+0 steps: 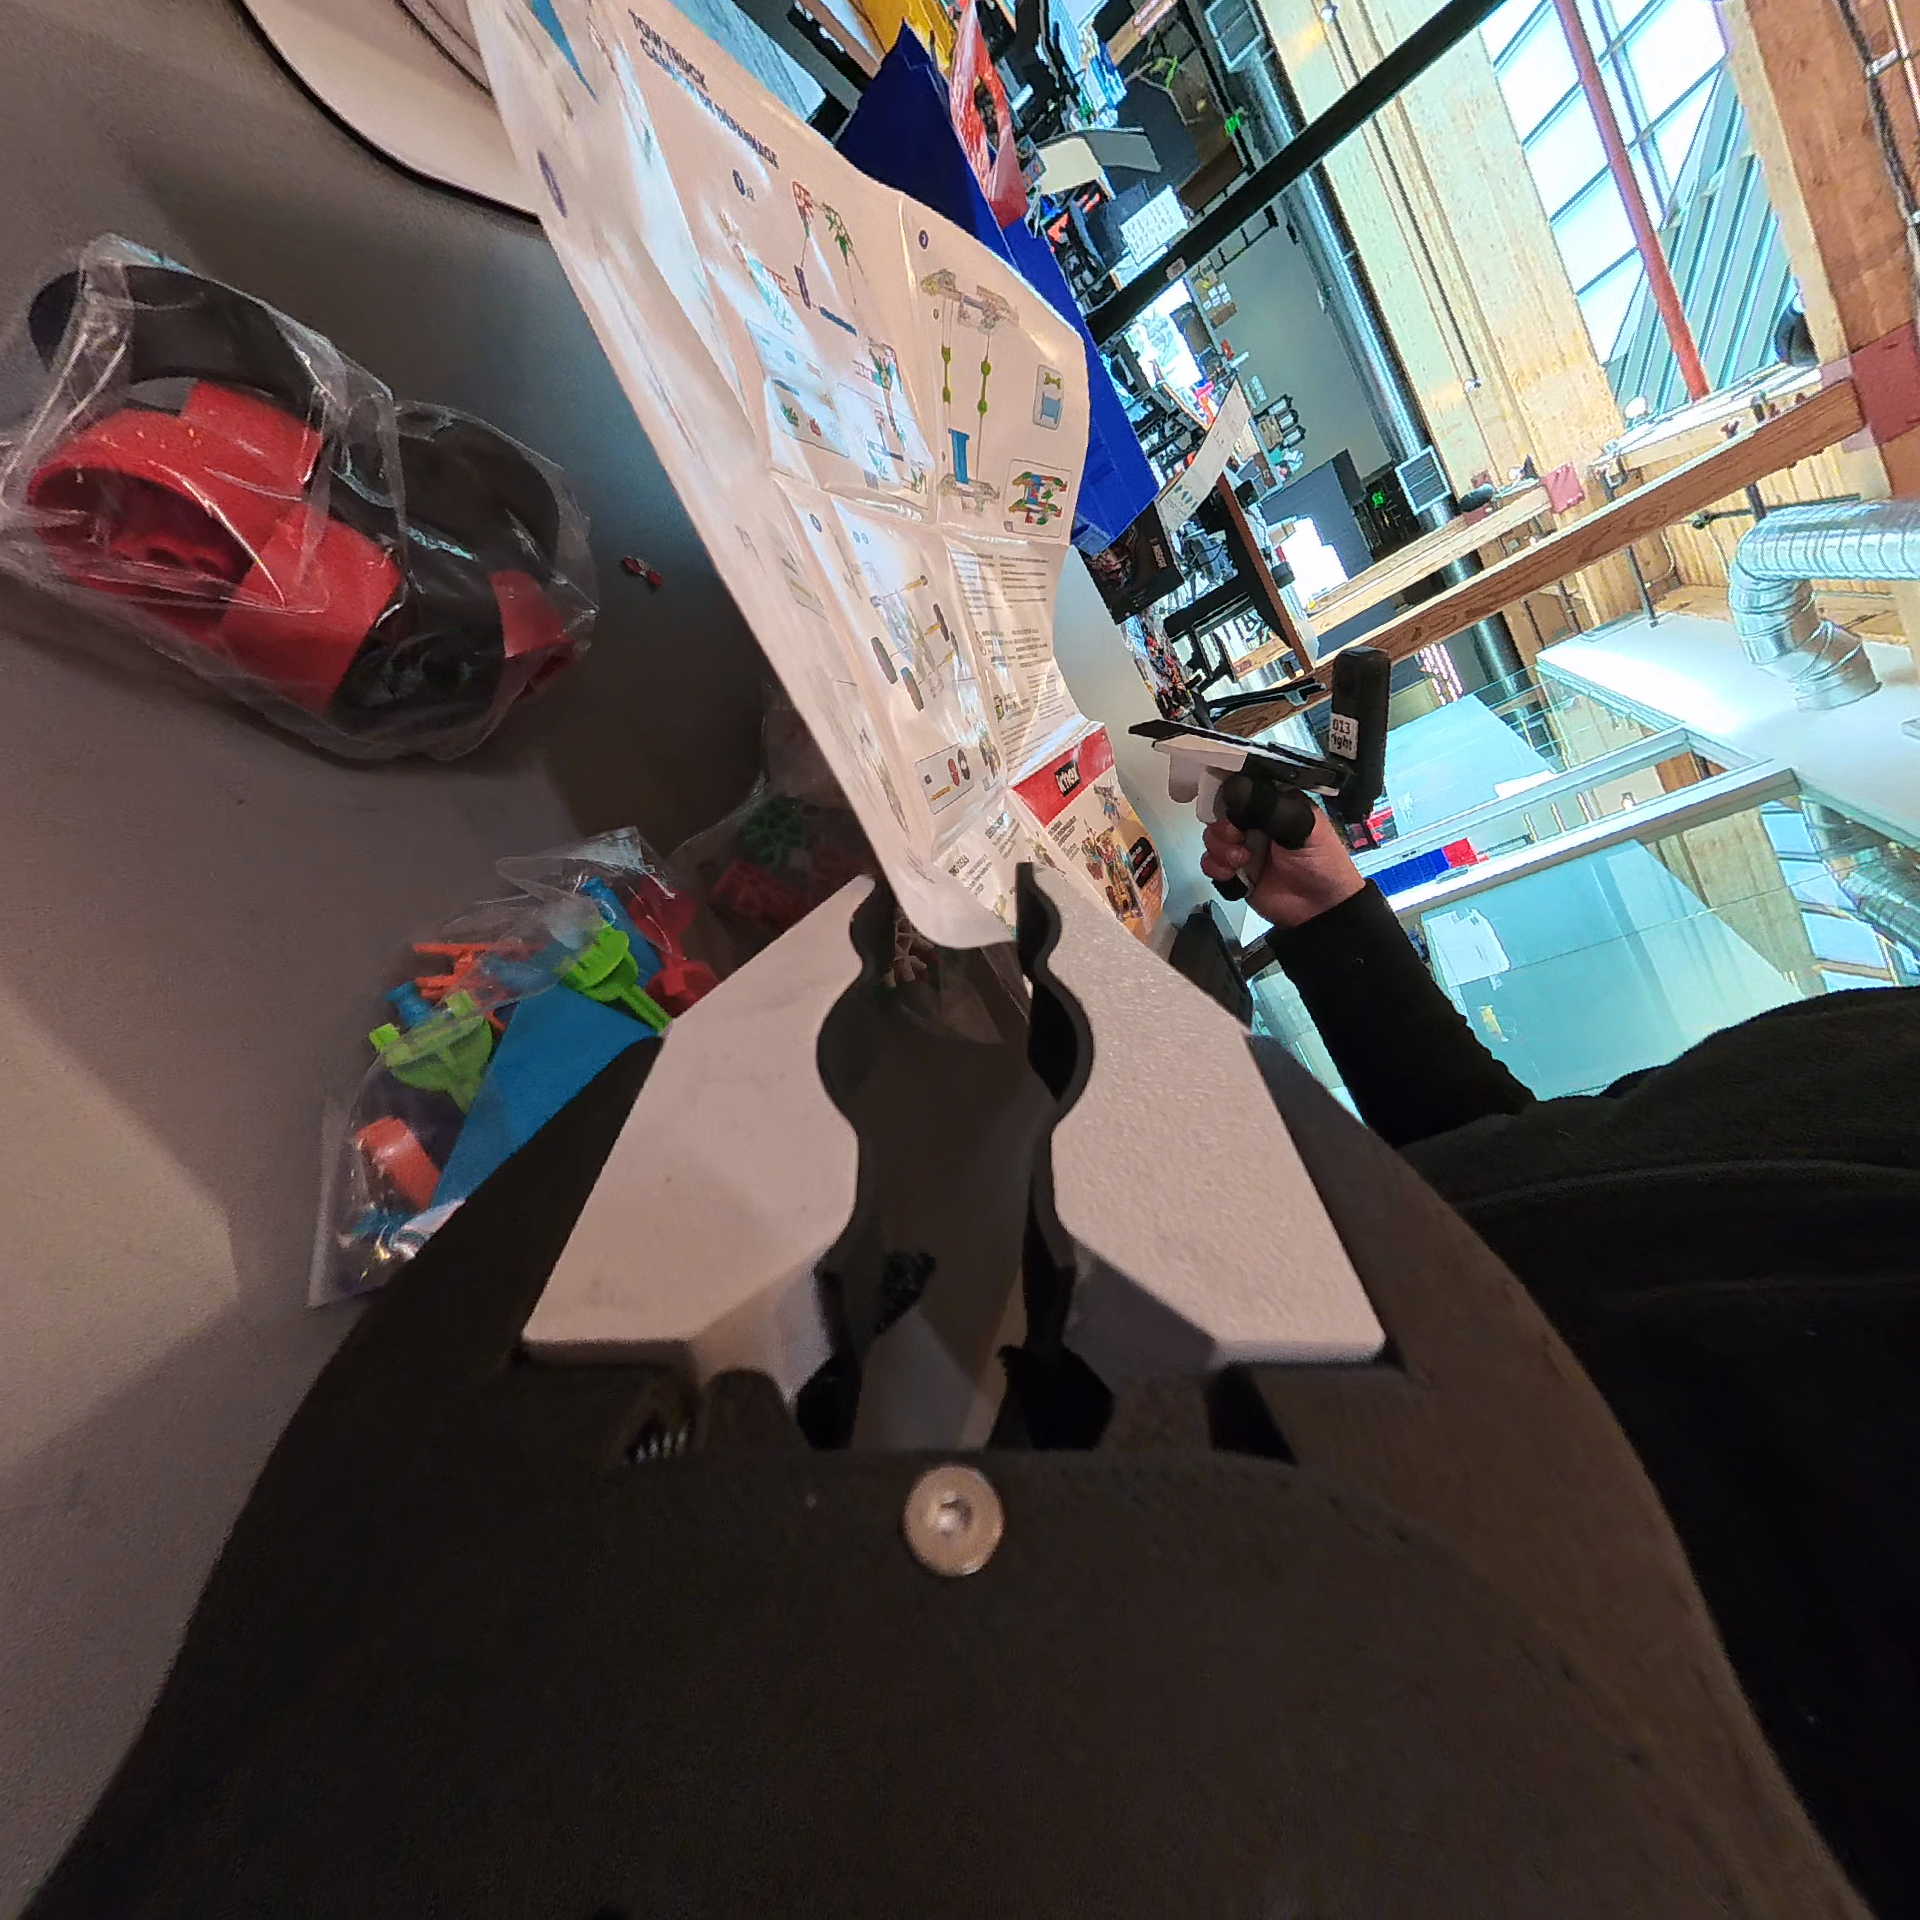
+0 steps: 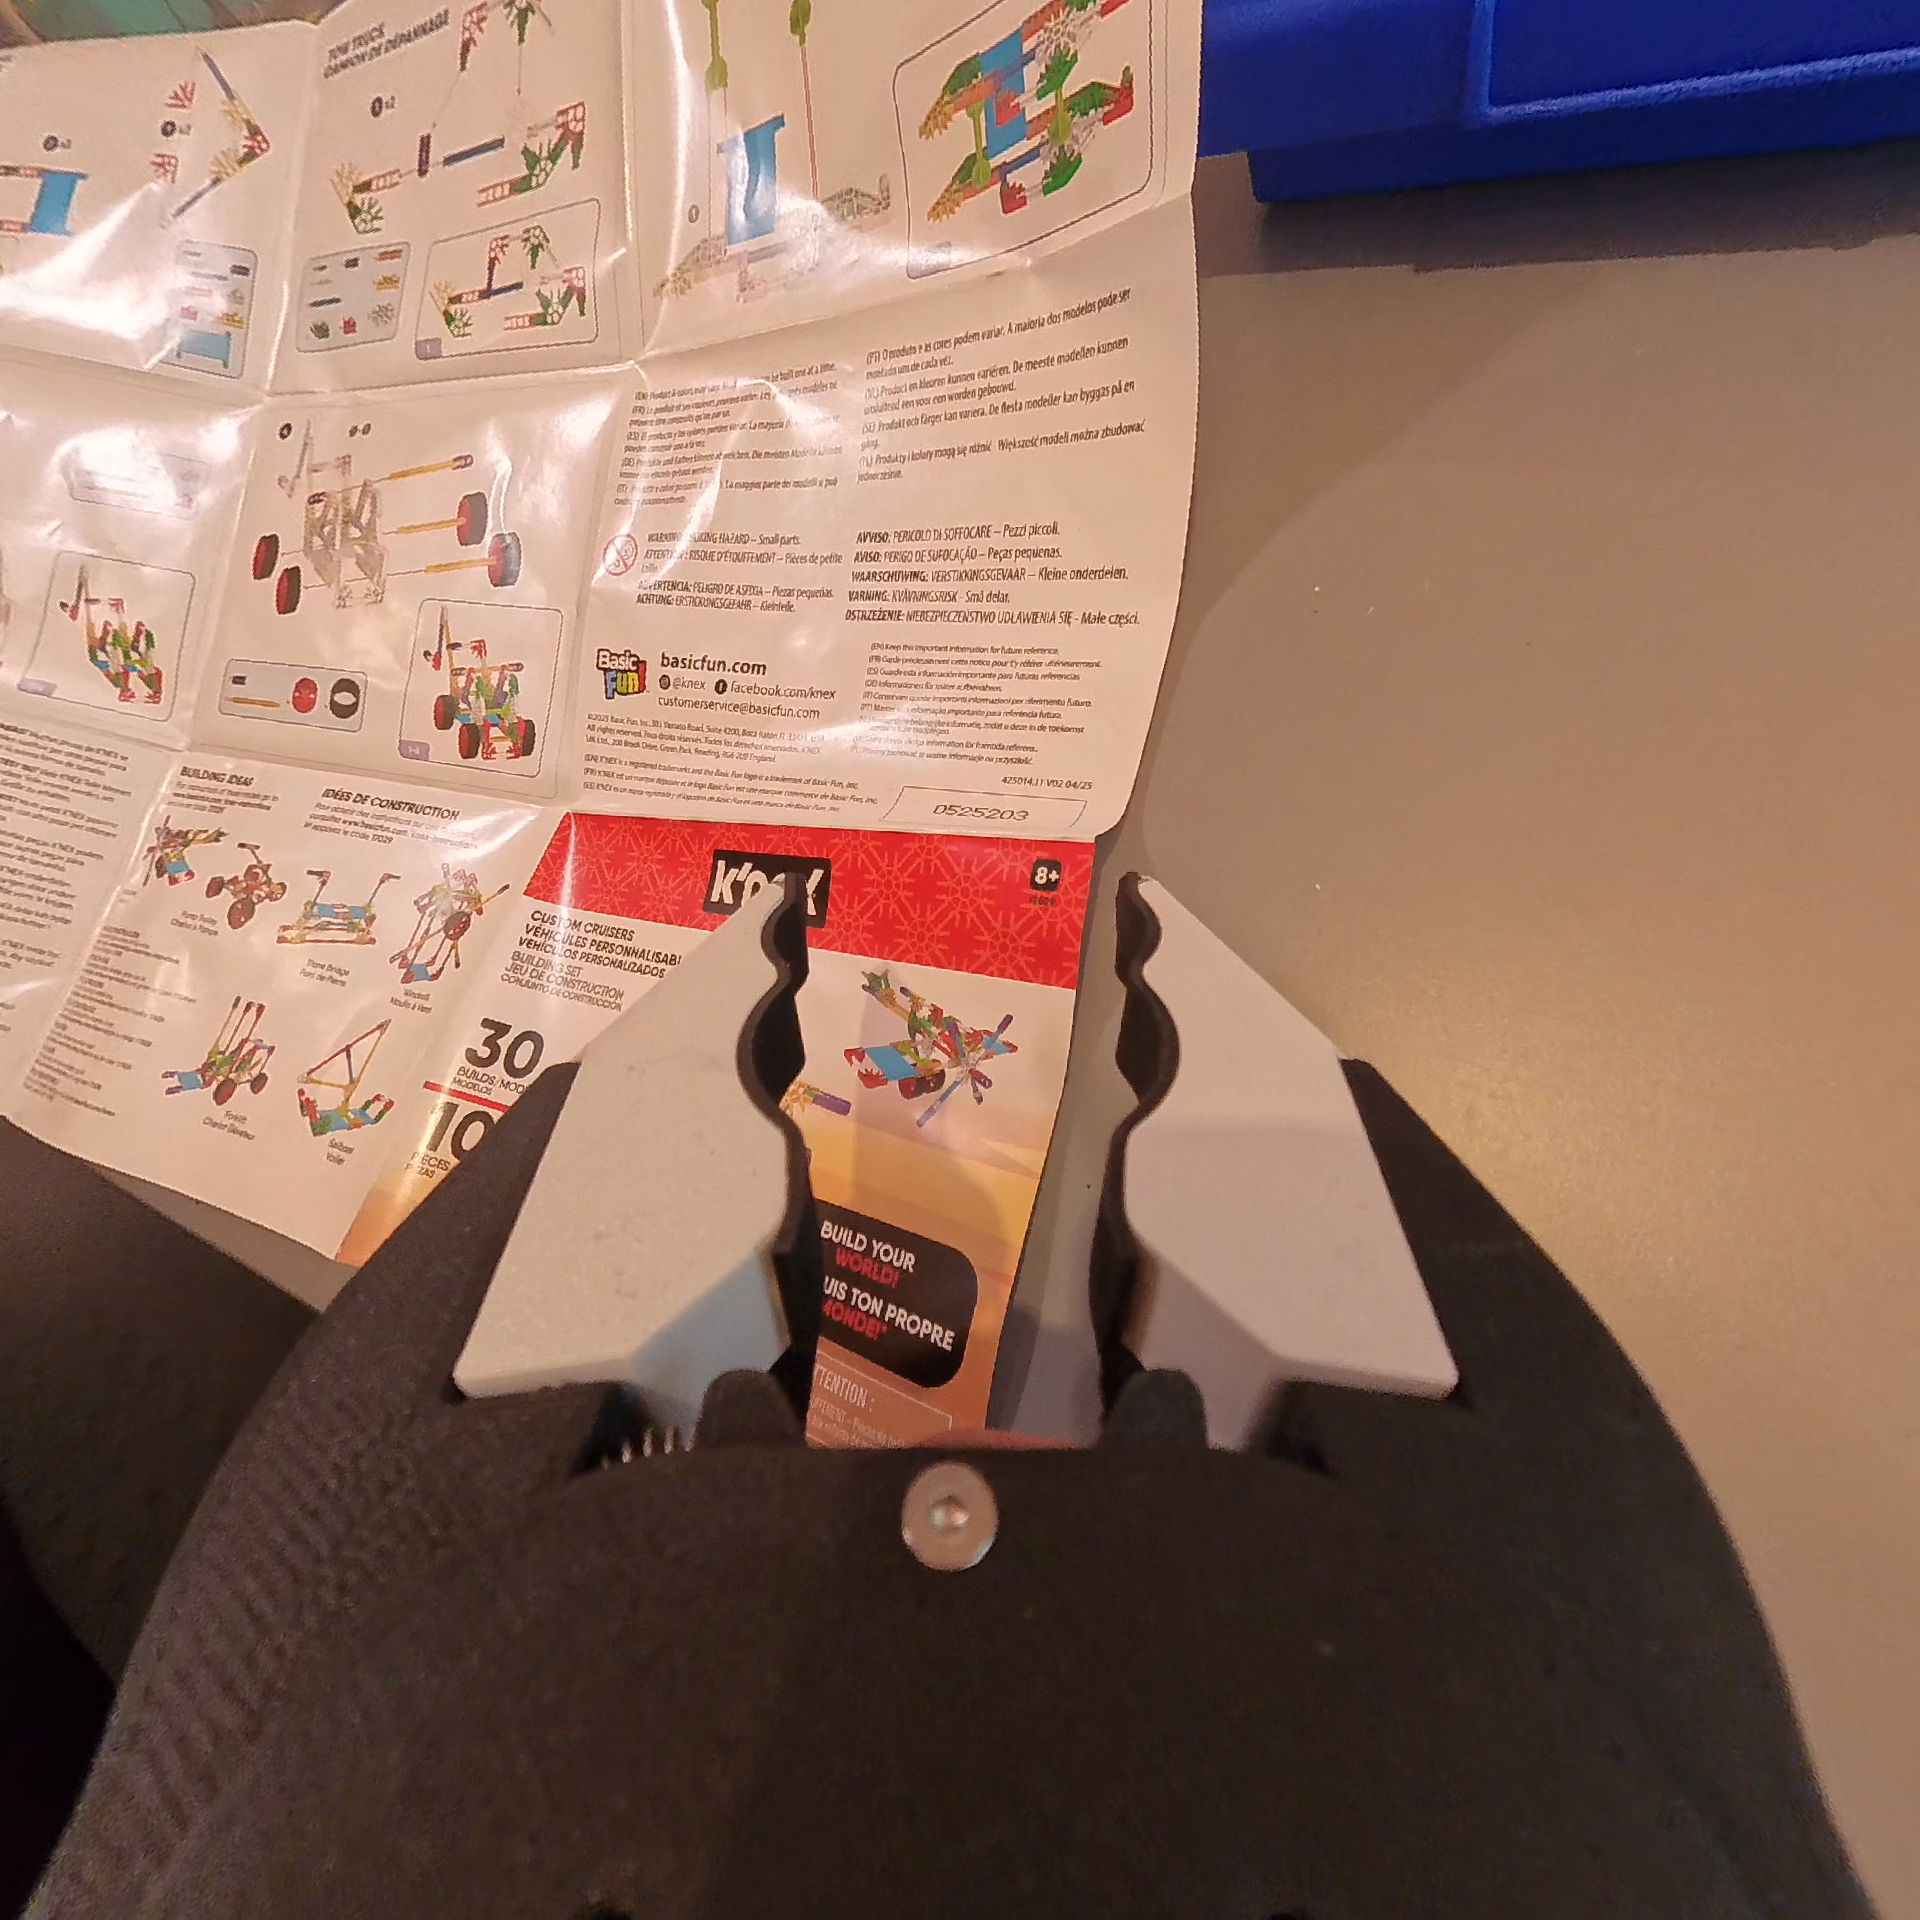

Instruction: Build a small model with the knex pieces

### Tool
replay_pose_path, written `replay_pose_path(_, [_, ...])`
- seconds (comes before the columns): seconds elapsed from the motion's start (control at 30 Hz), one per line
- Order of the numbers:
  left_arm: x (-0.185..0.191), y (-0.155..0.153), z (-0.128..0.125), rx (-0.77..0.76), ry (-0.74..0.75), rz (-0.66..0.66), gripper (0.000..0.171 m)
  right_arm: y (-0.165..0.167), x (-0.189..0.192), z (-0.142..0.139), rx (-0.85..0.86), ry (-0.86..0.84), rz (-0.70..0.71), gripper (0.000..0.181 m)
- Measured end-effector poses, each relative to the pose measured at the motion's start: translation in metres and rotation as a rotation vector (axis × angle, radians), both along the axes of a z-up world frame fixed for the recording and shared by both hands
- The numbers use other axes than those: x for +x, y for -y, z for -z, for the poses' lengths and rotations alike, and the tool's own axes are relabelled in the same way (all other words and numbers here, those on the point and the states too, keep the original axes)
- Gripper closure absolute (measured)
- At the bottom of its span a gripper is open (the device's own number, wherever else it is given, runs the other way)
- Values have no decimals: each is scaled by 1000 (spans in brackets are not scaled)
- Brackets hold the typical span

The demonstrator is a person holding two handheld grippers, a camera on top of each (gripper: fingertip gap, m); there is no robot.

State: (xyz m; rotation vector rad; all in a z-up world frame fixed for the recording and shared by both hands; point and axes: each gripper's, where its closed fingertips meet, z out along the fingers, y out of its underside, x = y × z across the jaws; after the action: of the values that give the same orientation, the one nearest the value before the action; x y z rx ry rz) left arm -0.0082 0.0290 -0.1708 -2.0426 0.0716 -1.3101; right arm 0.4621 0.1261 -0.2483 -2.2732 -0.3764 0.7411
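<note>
A large unfolded instruction sheet with coloured build diagrams stands raised off the grey table. Its lower edge, beside a red cover panel, lies at the tips of my left gripper. The left jaws are partly closed with a clear gap, and I cannot tell whether they pinch the sheet. My right gripper is open and empty, hovering over the sheet's red cover panel. It also shows in the left wrist view, in a person's hand, apart from the sheet.
A clear bag of red and black parts lies on the table at the left. A clear bag of blue, green and orange pieces lies by my left fingers. A blue bin stands at the far right of the table. My hands' fingertips stand some 50 centimetres from each other.
</note>
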Motion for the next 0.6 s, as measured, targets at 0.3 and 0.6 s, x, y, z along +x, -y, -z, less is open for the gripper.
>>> replay_pose_path(0.3, [5,-2,1,9,11,4,158,0,1,1,-2,0,7,123])
replay_pose_path(0.6, [5,-1,1,13,8,0,159,0,5,4,-11,-3,16,123])
